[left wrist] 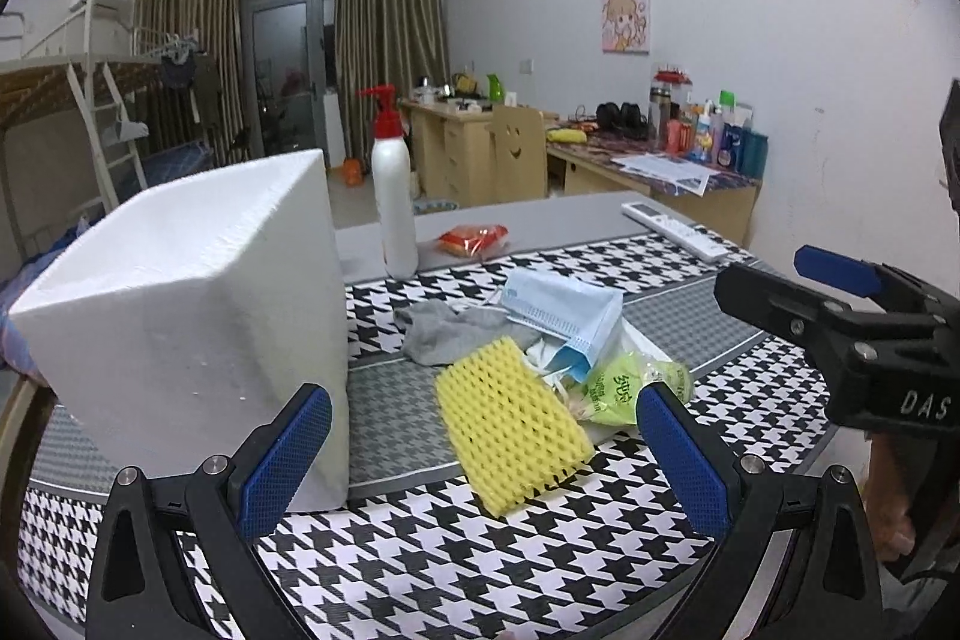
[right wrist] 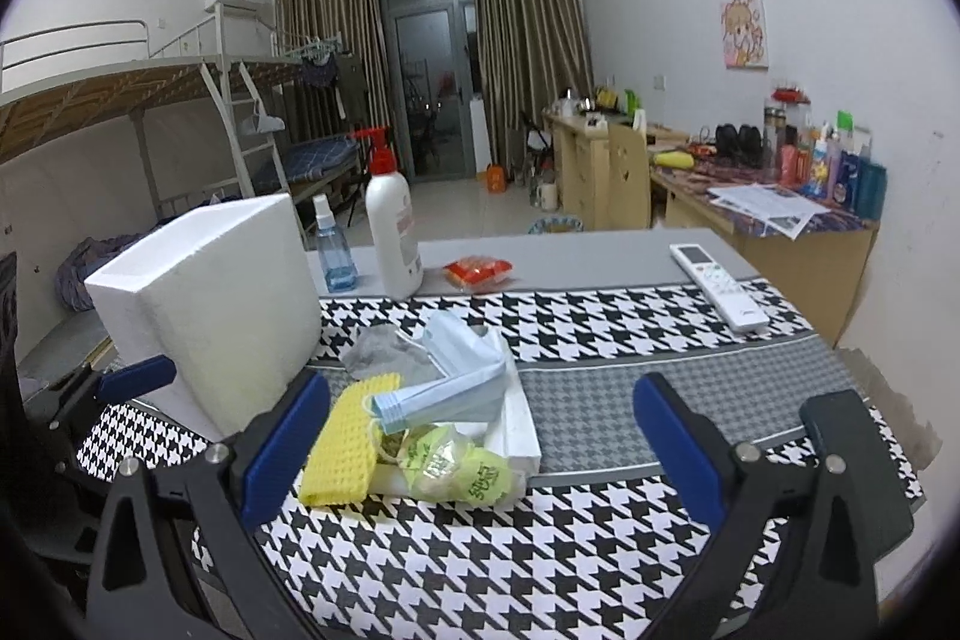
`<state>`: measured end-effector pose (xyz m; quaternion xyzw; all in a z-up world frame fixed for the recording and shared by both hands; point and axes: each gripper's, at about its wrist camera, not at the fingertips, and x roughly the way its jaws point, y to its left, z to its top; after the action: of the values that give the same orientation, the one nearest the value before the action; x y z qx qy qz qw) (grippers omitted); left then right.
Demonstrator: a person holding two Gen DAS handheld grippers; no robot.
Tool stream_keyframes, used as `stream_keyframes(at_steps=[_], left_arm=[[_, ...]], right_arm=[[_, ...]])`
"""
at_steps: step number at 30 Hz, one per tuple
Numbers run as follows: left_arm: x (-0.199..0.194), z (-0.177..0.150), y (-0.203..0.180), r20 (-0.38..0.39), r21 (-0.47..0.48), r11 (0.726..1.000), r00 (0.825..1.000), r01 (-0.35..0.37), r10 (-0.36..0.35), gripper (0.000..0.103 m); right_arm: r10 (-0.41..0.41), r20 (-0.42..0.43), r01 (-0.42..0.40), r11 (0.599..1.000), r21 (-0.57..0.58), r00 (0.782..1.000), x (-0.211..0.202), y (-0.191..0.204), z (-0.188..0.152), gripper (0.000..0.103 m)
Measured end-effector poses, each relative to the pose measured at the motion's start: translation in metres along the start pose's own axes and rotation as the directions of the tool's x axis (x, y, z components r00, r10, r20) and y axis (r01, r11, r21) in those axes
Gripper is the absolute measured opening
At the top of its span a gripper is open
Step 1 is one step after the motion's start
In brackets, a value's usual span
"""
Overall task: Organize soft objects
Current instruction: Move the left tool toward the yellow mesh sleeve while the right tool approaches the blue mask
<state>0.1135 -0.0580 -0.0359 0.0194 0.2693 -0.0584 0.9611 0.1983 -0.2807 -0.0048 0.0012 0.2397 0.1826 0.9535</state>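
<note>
A pile of soft things lies on the houndstooth cloth: a yellow sponge (left wrist: 513, 433) (right wrist: 342, 445), blue face masks (left wrist: 561, 313) (right wrist: 450, 379), a grey sock (left wrist: 447, 331) (right wrist: 375, 349) and a yellow-green plastic bag (left wrist: 624, 388) (right wrist: 462, 469). A white foam box (left wrist: 198, 316) (right wrist: 219, 307) stands just left of the pile. My left gripper (left wrist: 483, 466) is open, its fingers straddling the sponge's near end from above. My right gripper (right wrist: 483, 451) is open too, hovering near the bag; in the left wrist view its body (left wrist: 840, 328) shows at the right.
At the far side of the table stand a white pump bottle (right wrist: 391, 226), a small blue spray bottle (right wrist: 335, 247), a red snack packet (right wrist: 478, 272) and a white remote (right wrist: 717, 285). Desks, a chair and a bunk bed lie beyond. A hand (left wrist: 894, 502) shows at the right edge.
</note>
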Motion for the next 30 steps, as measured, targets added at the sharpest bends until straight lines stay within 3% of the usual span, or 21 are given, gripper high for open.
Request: stream_keyframes(at_steps=[10, 20, 25, 30], left_arm=[[0.029, -0.001, -0.01, -0.061, 0.008, 1.0, 0.998, -0.01, 0.011, 0.102], [0.053, -0.001, -0.021, -0.113, 0.021, 0.999, 0.993, -0.039, 0.042, 0.101], [0.066, -0.005, -0.018, -0.169, 0.011, 0.999, 0.984, -0.049, 0.05, 0.089], [0.075, -0.009, -0.016, -0.205, 0.003, 0.998, 0.977, -0.055, 0.055, 0.083]], right_arm=[[0.003, -0.11, -0.004, 1.0, -0.006, 0.994, 0.032, -0.009, 0.006, 0.102], [0.022, -0.155, -0.022, 1.0, -0.002, 0.988, 0.051, -0.02, 0.01, 0.102], [0.044, -0.189, -0.041, 0.999, 0.019, 0.981, 0.063, -0.026, 0.008, 0.102], [0.058, -0.212, -0.058, 0.998, 0.007, 0.975, 0.073, -0.025, 0.009, 0.102]])
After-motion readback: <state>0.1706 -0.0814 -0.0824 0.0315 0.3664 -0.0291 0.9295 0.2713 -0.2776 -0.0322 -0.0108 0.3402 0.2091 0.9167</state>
